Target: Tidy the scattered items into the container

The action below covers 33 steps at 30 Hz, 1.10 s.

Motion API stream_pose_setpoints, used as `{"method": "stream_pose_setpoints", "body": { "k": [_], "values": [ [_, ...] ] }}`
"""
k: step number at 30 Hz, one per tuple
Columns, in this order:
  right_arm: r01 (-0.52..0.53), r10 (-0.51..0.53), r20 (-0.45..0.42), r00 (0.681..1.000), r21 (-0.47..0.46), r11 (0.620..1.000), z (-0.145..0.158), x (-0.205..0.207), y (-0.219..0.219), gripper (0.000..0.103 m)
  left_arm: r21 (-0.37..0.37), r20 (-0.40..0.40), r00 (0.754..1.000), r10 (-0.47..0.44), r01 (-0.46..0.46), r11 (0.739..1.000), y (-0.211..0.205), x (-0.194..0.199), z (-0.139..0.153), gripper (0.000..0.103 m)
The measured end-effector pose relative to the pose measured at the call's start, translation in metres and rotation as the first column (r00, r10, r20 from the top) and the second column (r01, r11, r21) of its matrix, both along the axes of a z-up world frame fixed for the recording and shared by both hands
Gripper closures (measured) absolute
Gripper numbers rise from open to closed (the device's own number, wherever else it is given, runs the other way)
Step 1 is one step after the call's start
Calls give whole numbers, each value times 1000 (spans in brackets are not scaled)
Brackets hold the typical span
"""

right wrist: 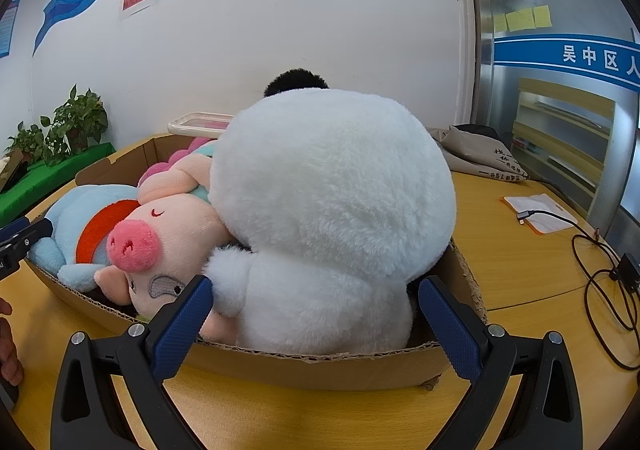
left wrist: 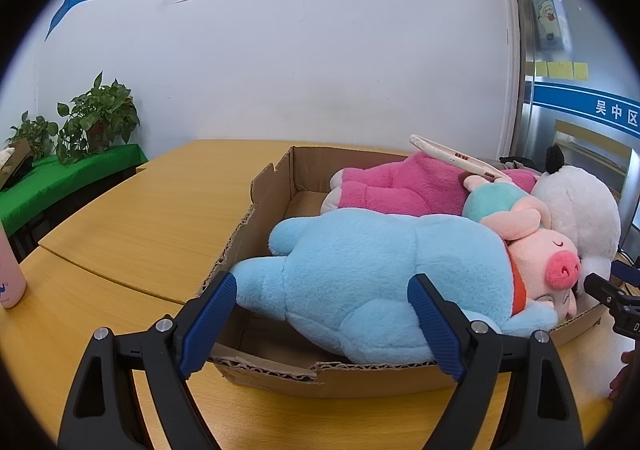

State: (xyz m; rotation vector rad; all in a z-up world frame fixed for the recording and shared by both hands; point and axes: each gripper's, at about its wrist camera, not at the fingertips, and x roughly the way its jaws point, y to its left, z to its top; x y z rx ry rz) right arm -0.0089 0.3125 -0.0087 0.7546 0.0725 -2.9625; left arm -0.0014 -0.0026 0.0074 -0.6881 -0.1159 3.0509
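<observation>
Far left in the left wrist view, a pink bottle [left wrist: 10, 270] stands on the wooden counter [left wrist: 132, 226], potted plants [left wrist: 98, 117] behind it. Centre frame, the left gripper [left wrist: 322, 314] hovers low over the near wall of the cardboard box [left wrist: 268, 185], fingers [left wrist: 208, 326] spread wide with nothing between them. The blue pig plush [left wrist: 360, 274] lies in the box just beyond the fingertips, its long axis running left to right, legs at the left, pink snout toward the right edge. Behind it a pink plush [left wrist: 404, 185] lies across the box, a white phone [left wrist: 452, 159] resting tilted on top, and a small teal plush [left wrist: 496, 197] is wedged beside the white plush [left wrist: 576, 209].

In the right wrist view, the left gripper's tip shows at the left edge. The pig's head points lower left. The right gripper [right wrist: 316, 320] sits level at the box's near wall [right wrist: 320, 368], fingers [right wrist: 178, 326] splayed apart and empty, the white plush [right wrist: 332, 209] bulging just ahead between them. At the right, a grey bag [right wrist: 476, 153], a packet [right wrist: 540, 211] and a black cable [right wrist: 604, 290] lie on the counter.
</observation>
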Motion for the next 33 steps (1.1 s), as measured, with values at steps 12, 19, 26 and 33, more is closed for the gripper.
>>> {"method": "stream_pose_setpoints", "body": {
  "k": [12,19,26,33],
  "values": [
    [-12,12,3,1000,-2,1000,0,2,2,0,1,6,1000,-17,17,1000,-1,1,-1,16],
    [-66,62,-37,997,-123,990,16,15,15,0,-68,-90,995,-48,42,997,1,31,18,16],
    [-113,112,-16,994,-116,987,16,42,47,0,-111,49,986,-158,163,980,-35,57,20,16],
    [-114,135,228,964,-104,988,-19,65,115,0,-114,280,904,-324,366,924,-82,70,-18,16]
  ]
}}
